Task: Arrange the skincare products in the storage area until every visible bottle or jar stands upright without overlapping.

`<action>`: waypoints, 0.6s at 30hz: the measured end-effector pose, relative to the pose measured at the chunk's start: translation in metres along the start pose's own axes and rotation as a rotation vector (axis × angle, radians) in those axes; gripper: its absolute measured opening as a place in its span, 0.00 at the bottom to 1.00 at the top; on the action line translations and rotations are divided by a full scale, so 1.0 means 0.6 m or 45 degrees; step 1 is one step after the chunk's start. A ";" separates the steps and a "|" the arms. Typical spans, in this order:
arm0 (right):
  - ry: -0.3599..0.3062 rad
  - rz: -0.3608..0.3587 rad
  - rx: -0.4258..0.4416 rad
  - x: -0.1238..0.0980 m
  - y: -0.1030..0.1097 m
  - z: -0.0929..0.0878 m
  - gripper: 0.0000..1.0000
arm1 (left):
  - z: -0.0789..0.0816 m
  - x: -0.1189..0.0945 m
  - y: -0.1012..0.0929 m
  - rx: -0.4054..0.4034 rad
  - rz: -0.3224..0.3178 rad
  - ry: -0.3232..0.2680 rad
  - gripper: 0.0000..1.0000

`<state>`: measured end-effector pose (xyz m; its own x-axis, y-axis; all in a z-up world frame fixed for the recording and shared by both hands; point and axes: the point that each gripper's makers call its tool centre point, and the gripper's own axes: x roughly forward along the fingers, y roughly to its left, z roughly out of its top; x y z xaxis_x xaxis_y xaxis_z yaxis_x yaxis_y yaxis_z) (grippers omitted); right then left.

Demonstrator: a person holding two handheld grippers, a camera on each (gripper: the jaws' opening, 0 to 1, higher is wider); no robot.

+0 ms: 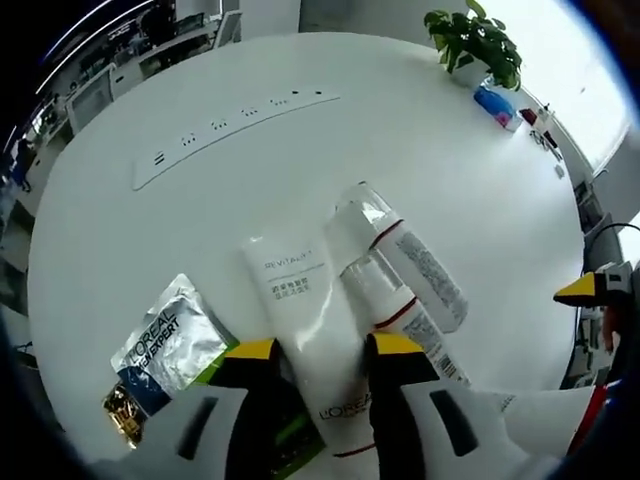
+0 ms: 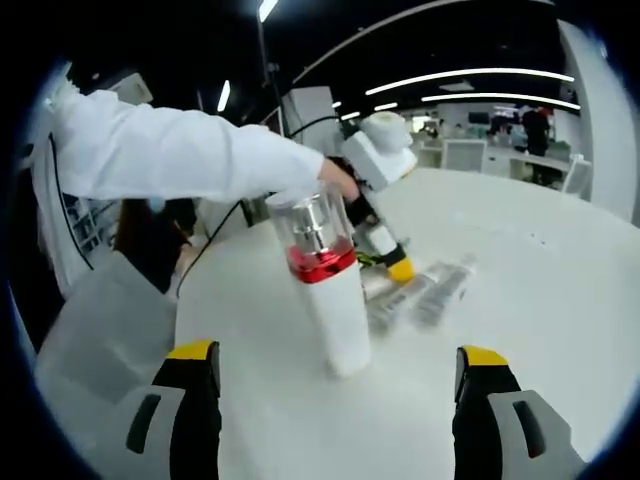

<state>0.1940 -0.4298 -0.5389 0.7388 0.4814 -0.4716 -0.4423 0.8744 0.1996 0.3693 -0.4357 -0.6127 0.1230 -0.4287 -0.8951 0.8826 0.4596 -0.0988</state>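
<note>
Left gripper view: a white L'Oréal tube (image 1: 305, 330) lies flat at lower centre of the frame on the round white table (image 1: 250, 170), its lower end running between the yellow-tipped jaws of the left gripper (image 1: 320, 352), which stand apart on either side of it (whether they touch it cannot be told). Just right of the tube lie two white bottles with clear caps and red bands, one nearer the jaws (image 1: 400, 315) and one further up (image 1: 405, 255), side by side and touching. At lower left a silver L'Oréal sachet (image 1: 165, 350) lies flat beside the left jaw. Toward the upper left a white power strip (image 1: 235, 115) crosses the table; at upper right stands a potted plant (image 1: 475, 45). Right gripper view: a white bottle with a clear cap and red collar (image 2: 325, 285) stands upright (slightly leaning in the picture) at centre frame, beyond the wide-open jaws of the right gripper (image 2: 335, 370). Behind it the other gripper (image 2: 385, 215) reaches down to the lying products, held by a hand (image 2: 340, 180) in a white sleeve (image 2: 170, 150).
</note>
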 end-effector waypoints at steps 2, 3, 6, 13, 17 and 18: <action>0.000 -0.003 0.004 -0.001 -0.001 -0.001 1.00 | 0.000 0.000 0.001 -0.008 0.005 -0.011 0.28; 0.001 -0.004 0.006 -0.001 0.000 -0.001 1.00 | 0.000 -0.001 0.001 -0.015 0.004 -0.018 0.28; -0.001 -0.014 0.001 -0.006 0.001 0.002 1.00 | 0.001 -0.002 0.004 -0.073 -0.013 -0.069 0.27; -0.037 -0.054 0.019 -0.021 -0.007 0.016 1.00 | 0.003 -0.005 0.006 -0.129 -0.034 -0.159 0.25; -0.045 -0.080 0.018 -0.034 -0.012 0.023 1.00 | 0.000 -0.009 0.006 -0.136 -0.042 -0.202 0.25; -0.050 -0.087 0.016 -0.040 -0.016 0.026 1.00 | -0.002 -0.011 0.005 -0.130 -0.042 -0.207 0.25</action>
<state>0.1885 -0.4491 -0.5163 0.7868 0.4221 -0.4503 -0.3838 0.9060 0.1786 0.3708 -0.4307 -0.6078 0.1735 -0.5612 -0.8093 0.8380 0.5159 -0.1780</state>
